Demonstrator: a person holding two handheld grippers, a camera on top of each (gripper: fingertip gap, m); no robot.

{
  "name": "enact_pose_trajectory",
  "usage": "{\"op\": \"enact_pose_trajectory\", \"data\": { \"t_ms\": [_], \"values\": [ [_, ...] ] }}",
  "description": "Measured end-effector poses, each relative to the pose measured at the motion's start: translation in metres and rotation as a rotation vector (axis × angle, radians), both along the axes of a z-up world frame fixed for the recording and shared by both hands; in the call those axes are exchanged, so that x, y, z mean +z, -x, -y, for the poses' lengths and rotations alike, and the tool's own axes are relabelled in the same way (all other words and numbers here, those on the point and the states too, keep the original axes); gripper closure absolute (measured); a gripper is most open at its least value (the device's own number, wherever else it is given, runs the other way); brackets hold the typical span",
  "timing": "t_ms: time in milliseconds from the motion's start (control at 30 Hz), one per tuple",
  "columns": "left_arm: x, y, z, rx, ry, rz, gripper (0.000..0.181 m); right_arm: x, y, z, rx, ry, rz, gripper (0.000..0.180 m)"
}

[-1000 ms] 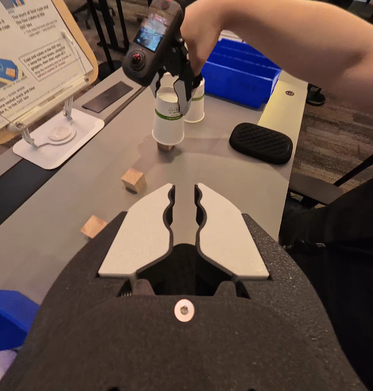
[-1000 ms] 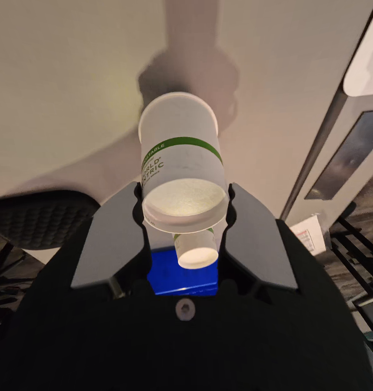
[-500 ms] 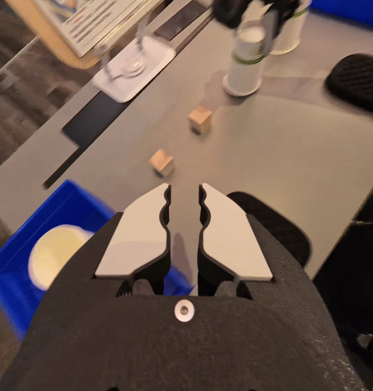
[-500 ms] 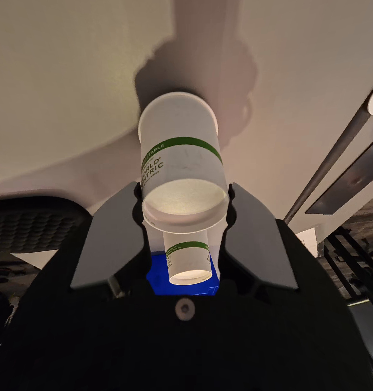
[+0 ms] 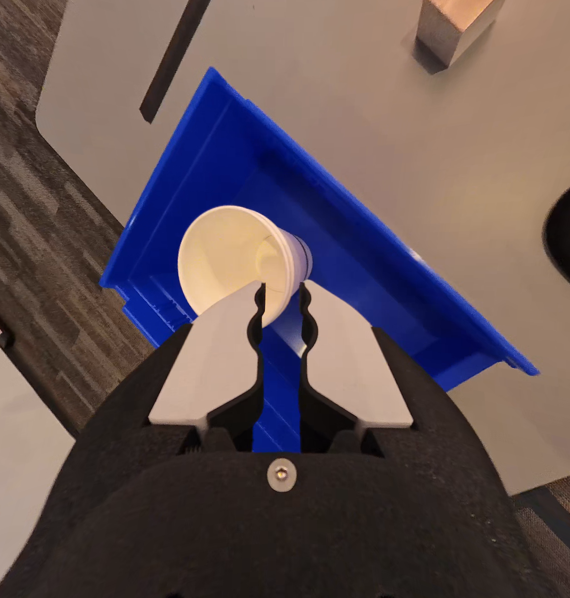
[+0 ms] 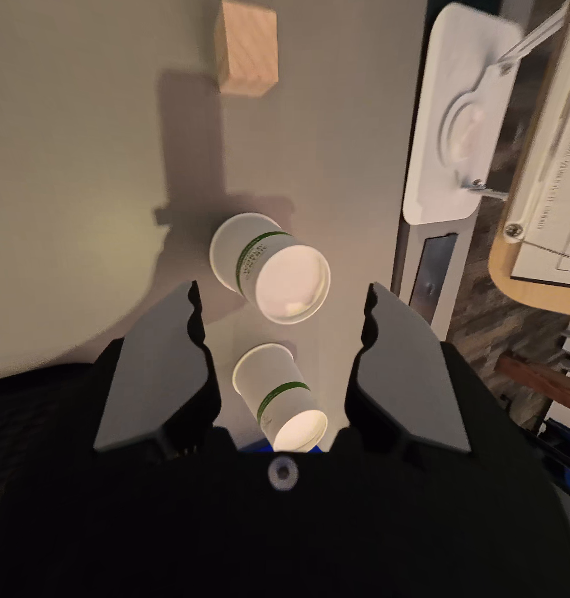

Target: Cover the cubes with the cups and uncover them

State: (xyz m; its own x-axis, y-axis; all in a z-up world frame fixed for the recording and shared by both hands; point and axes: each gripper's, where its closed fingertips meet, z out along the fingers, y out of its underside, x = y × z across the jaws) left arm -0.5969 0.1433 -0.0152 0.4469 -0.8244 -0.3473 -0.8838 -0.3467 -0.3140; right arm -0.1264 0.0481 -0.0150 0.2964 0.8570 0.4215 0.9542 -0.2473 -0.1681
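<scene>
In the left wrist view a nested stack of white paper cups [image 5: 231,259] lies on its side in a blue bin [image 5: 358,246], mouth towards me. My left gripper [image 5: 282,284] hangs over the stack's rim with its jaws a narrow gap apart, one fingertip in front of the mouth, the other beside the wall. A wooden cube [image 5: 455,29] stands beyond the bin. In the right wrist view my right gripper [image 6: 282,285] is wide open and empty above two upside-down cups, the farther one [image 6: 267,268] and the nearer one [image 6: 280,398]. Another cube [image 6: 248,48] stands uncovered farther on.
A white stand base [image 6: 455,129] and a clipboard with a printed sheet [image 6: 552,161] sit to the right of the cups. A black ribbed pad [image 6: 34,388] lies at lower left; it also shows in the left wrist view [image 5: 565,242]. Carpeted floor [image 5: 34,226] lies past the table edge.
My right gripper opened, let go of the cup it held and drew back above it. My left gripper swung down and left from the cubes to the cup stack in the blue bin.
</scene>
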Motion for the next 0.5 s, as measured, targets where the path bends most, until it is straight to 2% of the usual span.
{"op": "enact_pose_trajectory", "data": {
  "t_ms": [133, 267, 333, 500],
  "values": [
    [-0.011, 0.003, -0.008, 0.010, 0.036, 0.031, 0.170, 0.014, 0.006, 0.035, 0.037, -0.059, -0.079, 0.086],
    [-0.015, 0.000, -0.006, 0.019, 0.098, 0.085, 0.169, 0.013, 0.004, 0.063, 0.049, -0.079, -0.100, 0.089],
    [-0.016, -0.001, -0.004, 0.020, 0.113, 0.106, 0.168, 0.010, 0.003, 0.072, 0.050, -0.075, -0.100, 0.089],
    [-0.021, -0.001, -0.005, 0.024, 0.130, 0.108, 0.177, 0.001, 0.004, 0.081, 0.056, -0.059, -0.106, 0.090]
  ]
}}
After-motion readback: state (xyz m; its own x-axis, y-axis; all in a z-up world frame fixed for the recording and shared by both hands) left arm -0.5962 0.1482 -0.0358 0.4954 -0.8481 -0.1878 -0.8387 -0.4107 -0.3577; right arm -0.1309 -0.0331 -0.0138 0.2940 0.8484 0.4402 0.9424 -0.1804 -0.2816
